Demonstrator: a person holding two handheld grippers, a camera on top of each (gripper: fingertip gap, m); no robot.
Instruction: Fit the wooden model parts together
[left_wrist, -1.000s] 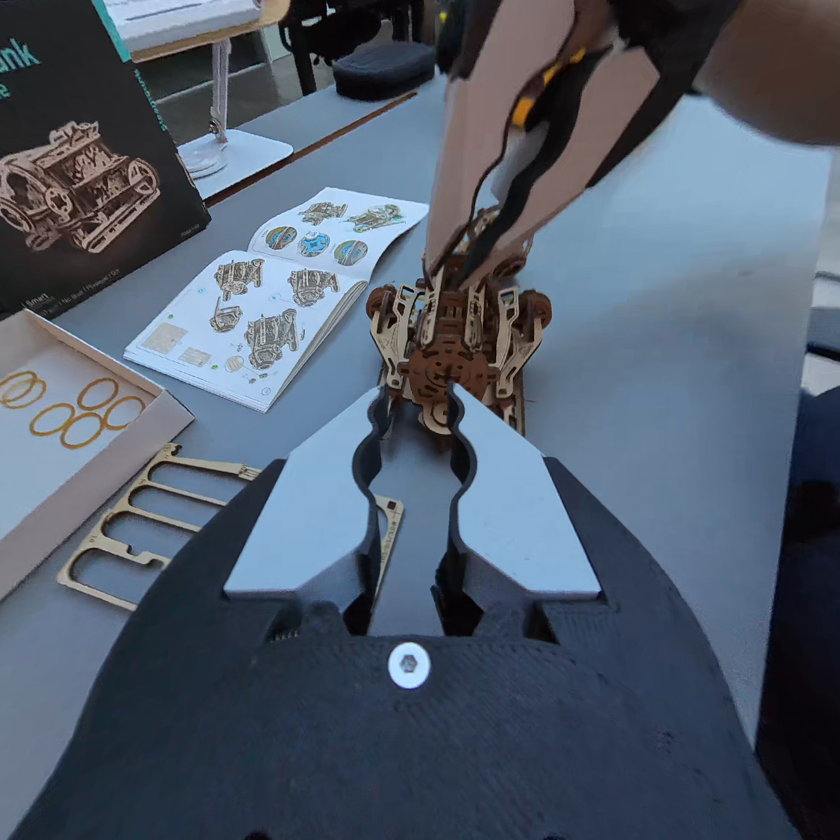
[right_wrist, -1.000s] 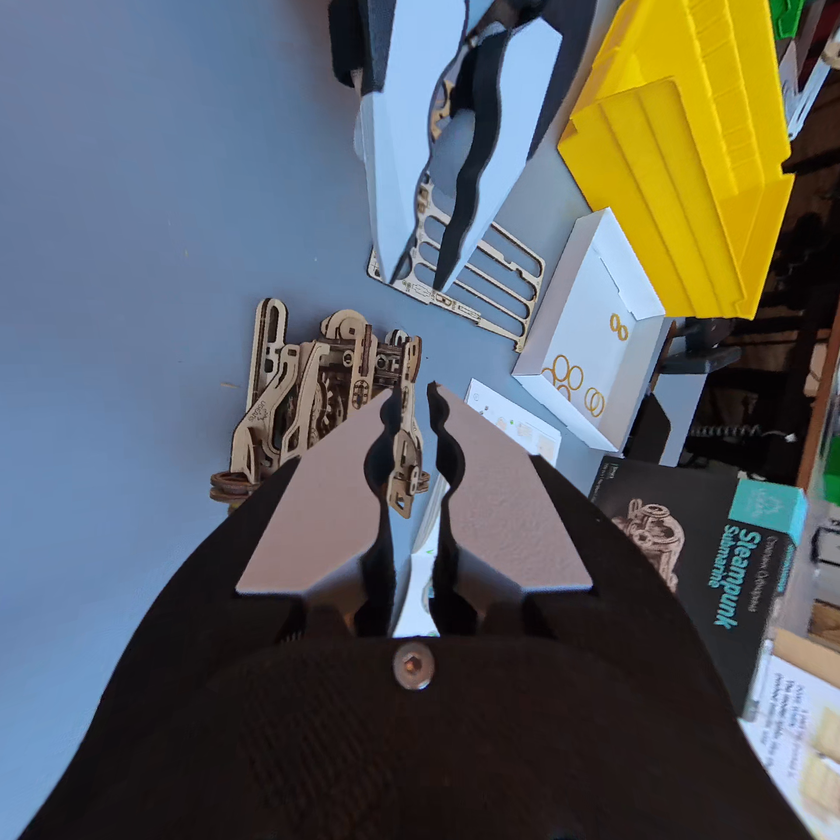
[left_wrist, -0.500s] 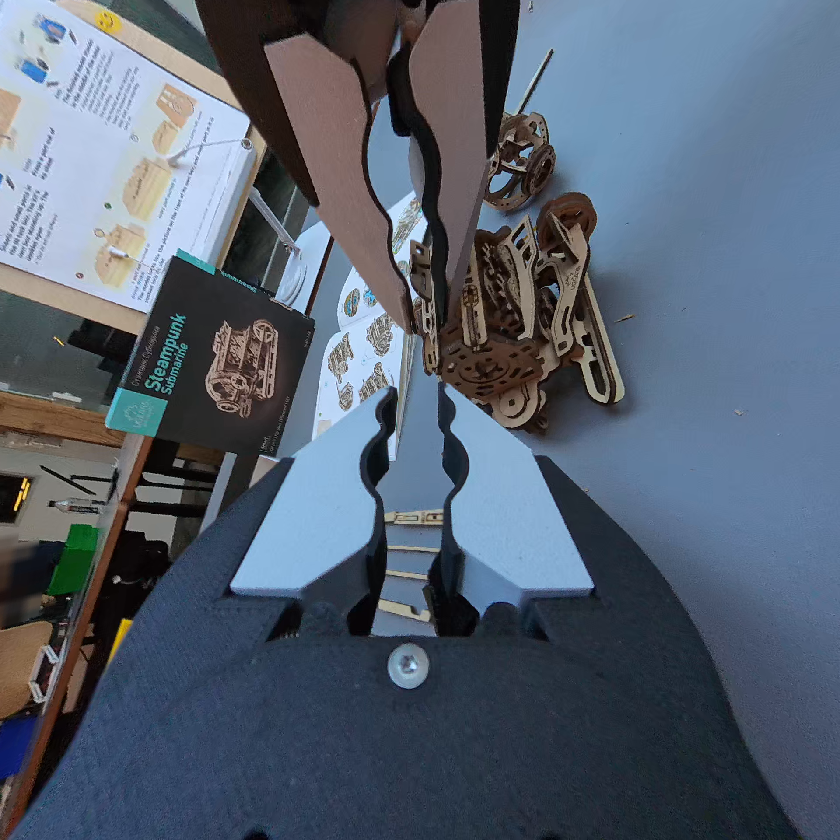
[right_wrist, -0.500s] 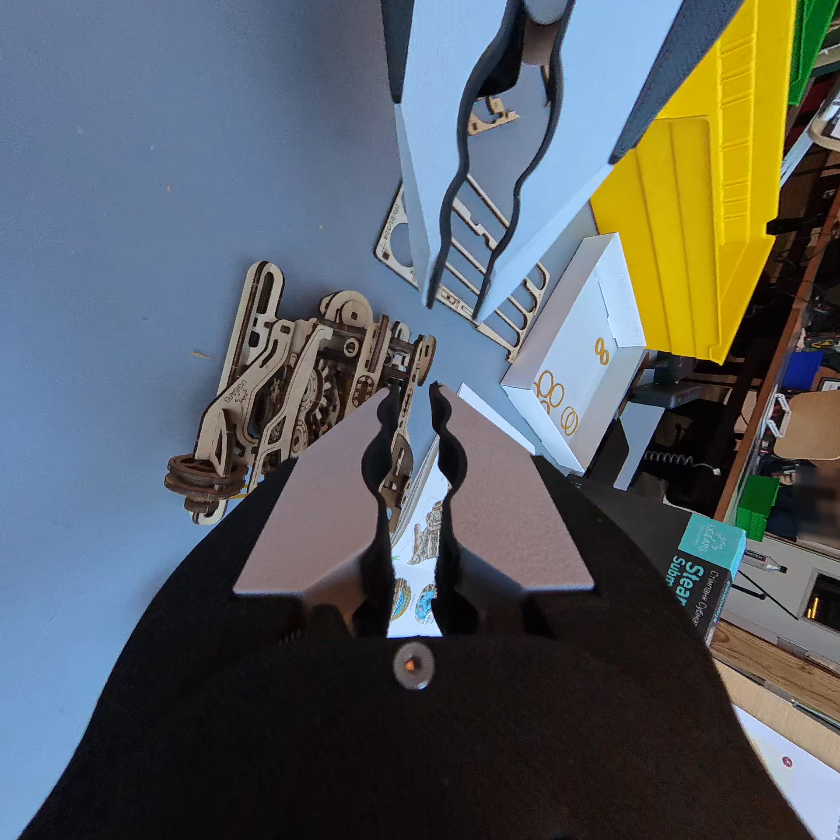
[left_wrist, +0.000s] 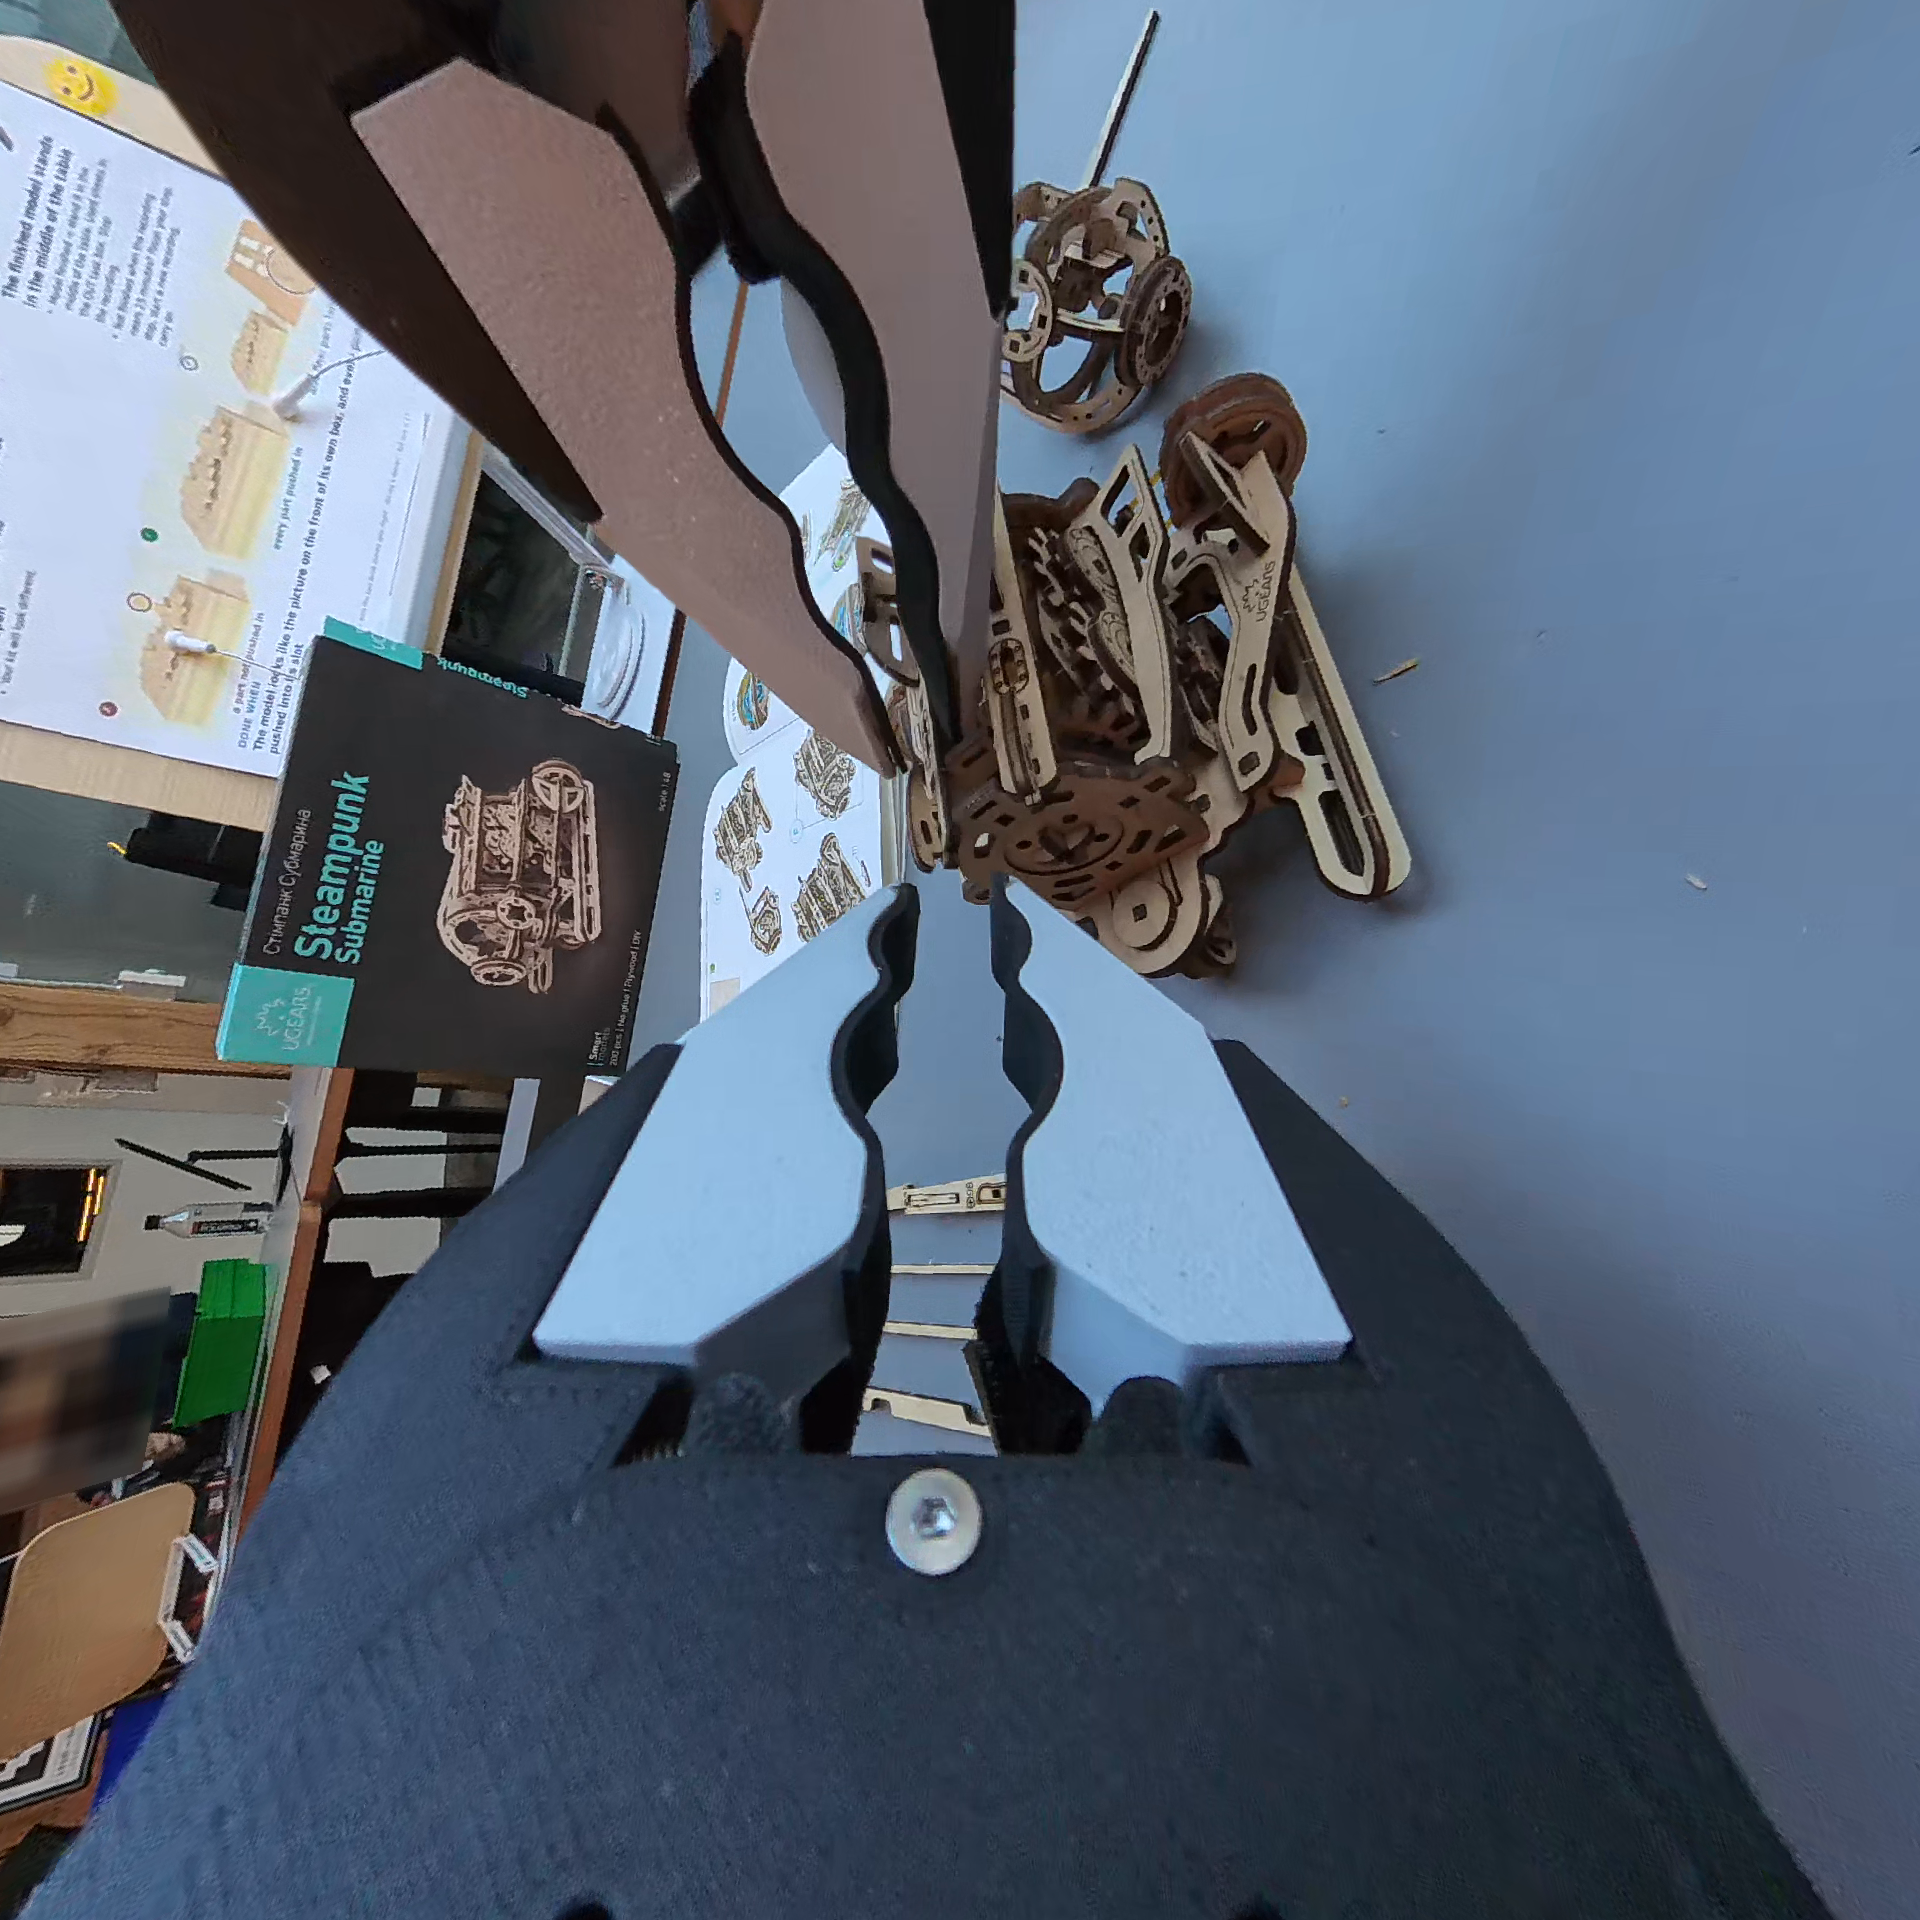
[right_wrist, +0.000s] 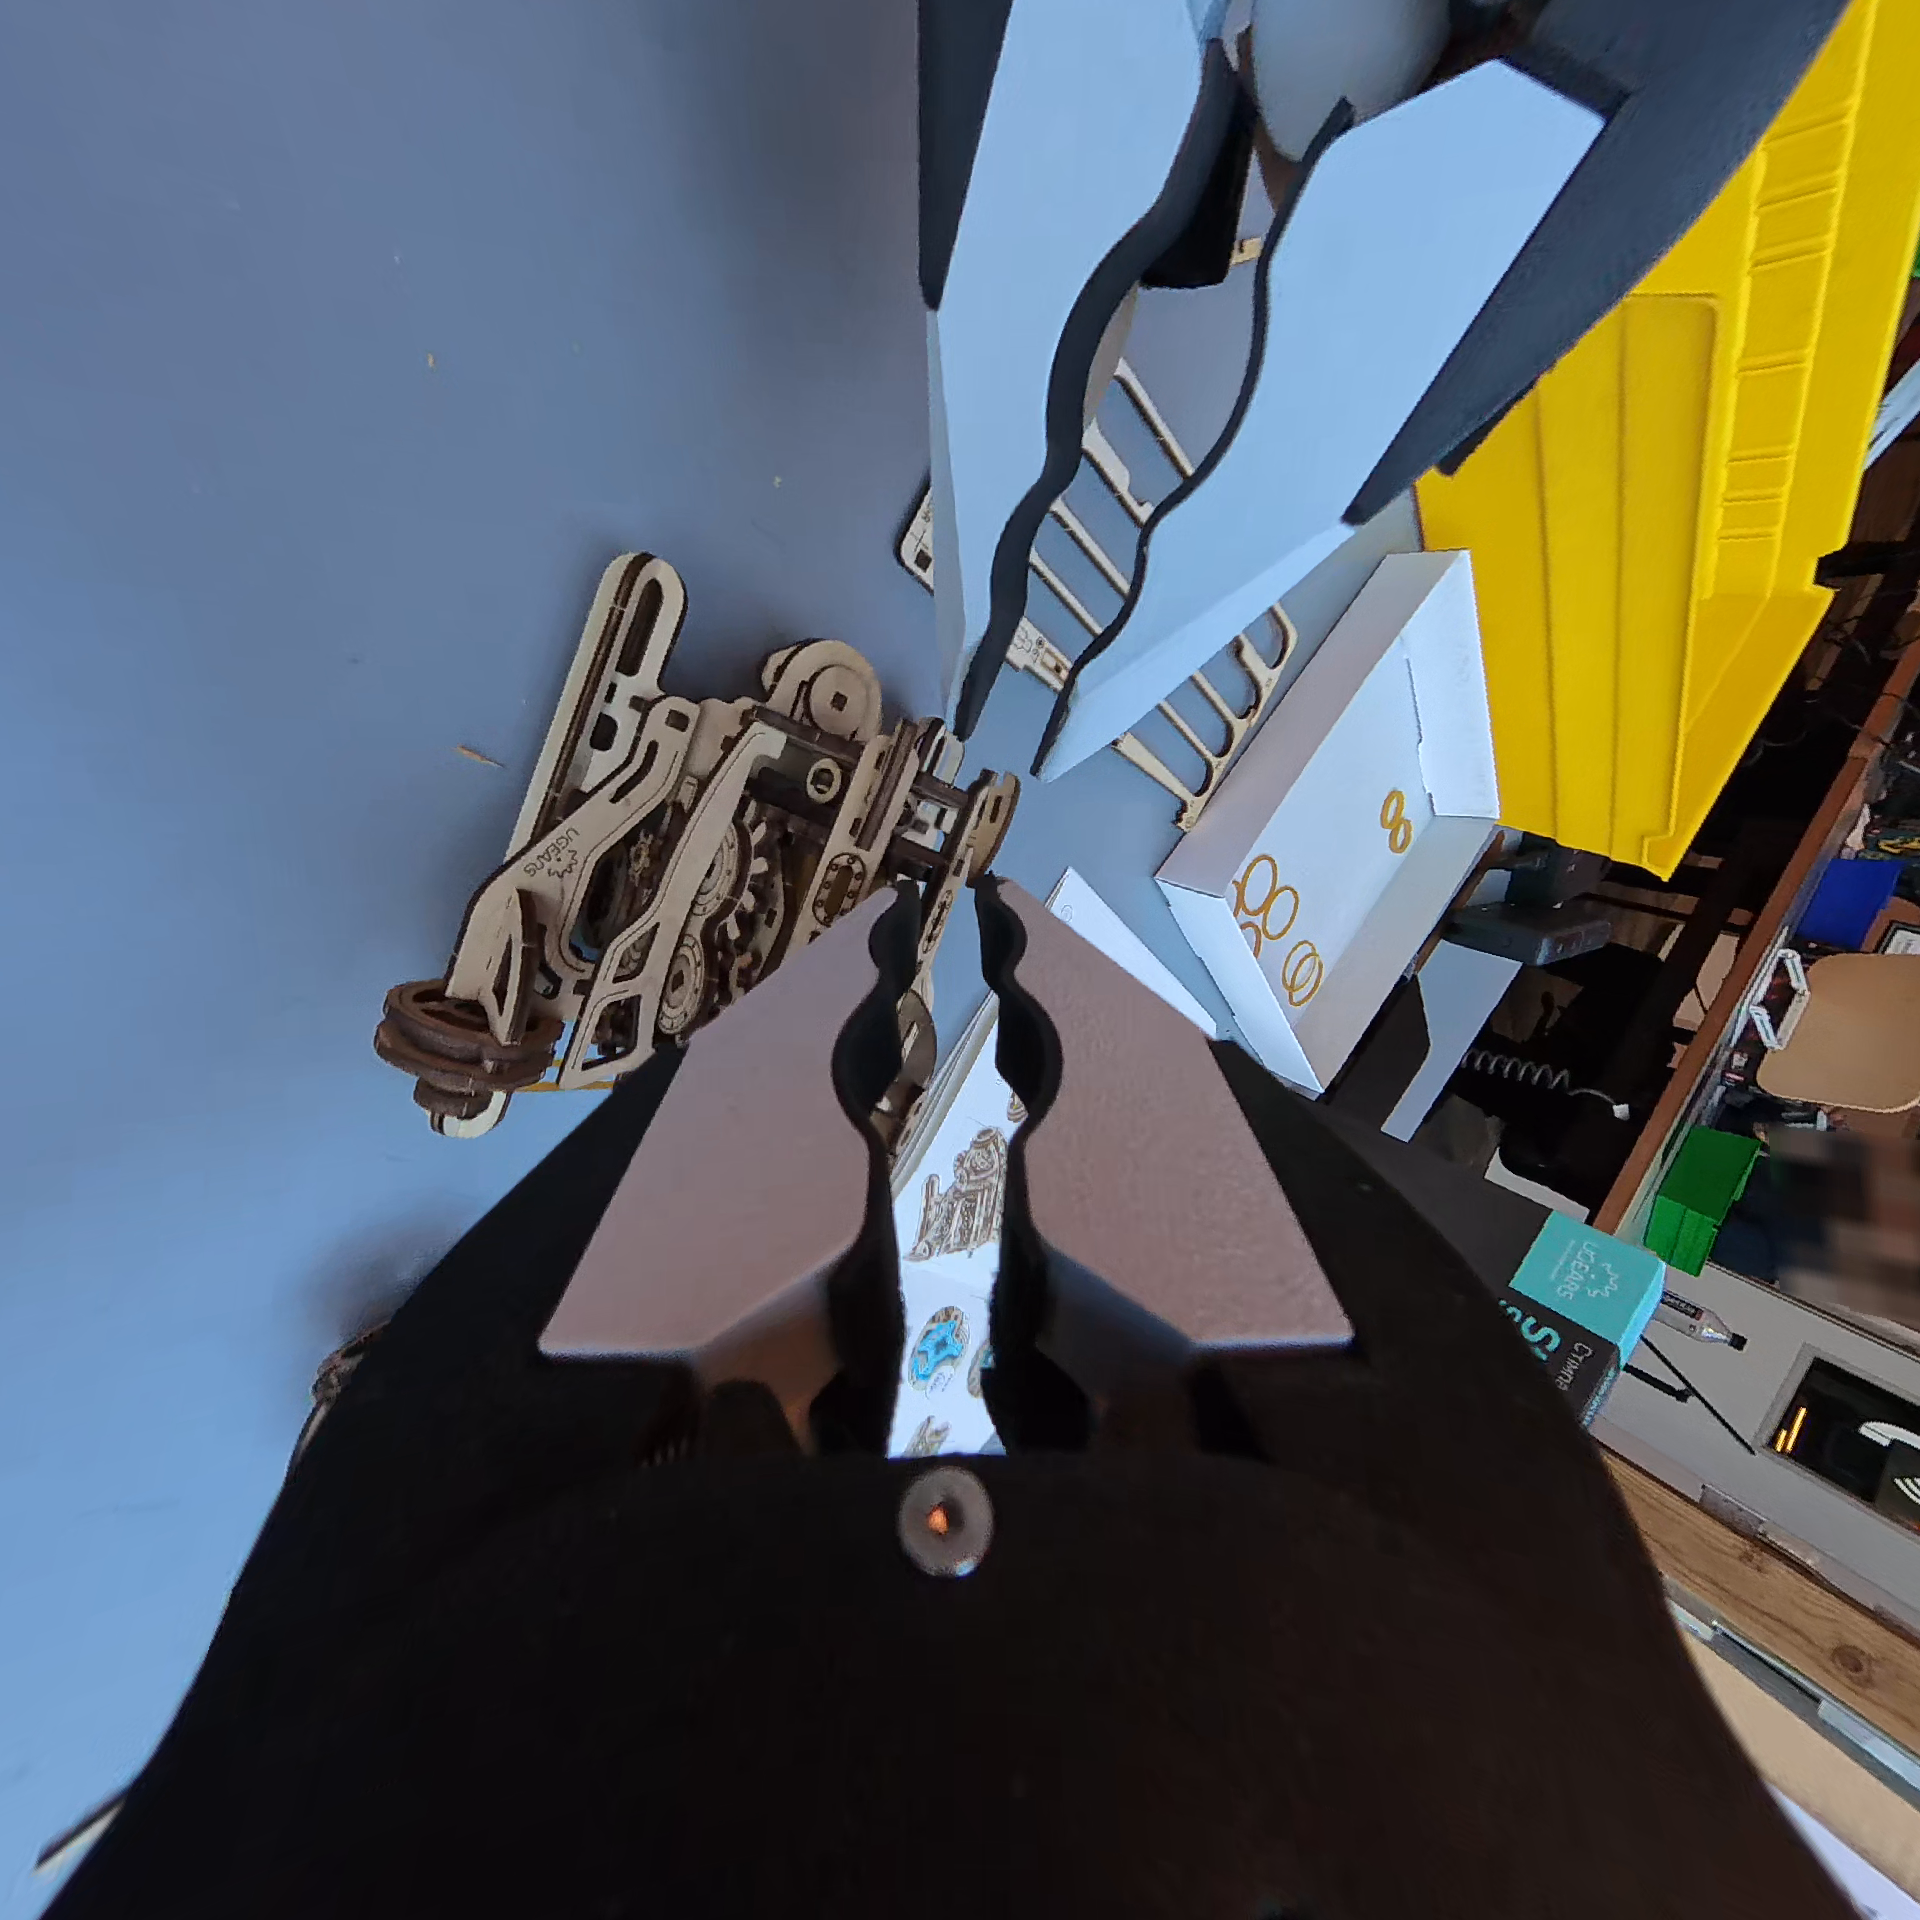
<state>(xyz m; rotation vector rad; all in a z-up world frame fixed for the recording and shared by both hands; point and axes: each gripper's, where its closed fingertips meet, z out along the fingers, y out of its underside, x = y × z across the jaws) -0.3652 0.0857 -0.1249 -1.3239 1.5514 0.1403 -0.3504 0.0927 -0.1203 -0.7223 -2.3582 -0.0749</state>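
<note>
Wooden model (left_wrist: 1122, 748): on grey tabletop (left_wrist: 1610, 520), touching left gripper (left_wrist: 951, 899) tips at 12 o'clock, jaws slightly spread, empty. Right gripper (right_wrist: 945, 894): nearer, pinching model's end plate.

The right gripper (right_wrist: 948, 894) is covering the near end of the wooden model (right_wrist: 665, 852) in the right wrist view; whether its fingertips are touching a part cannot be told. The instruction booklet (left_wrist: 790, 831) is showing only partly behind the grippers. The cut-out sheet (left_wrist: 935, 1288) is showing only through the left gripper (left_wrist: 954, 899) gap. Mosaic patches are blurring the background.
</note>
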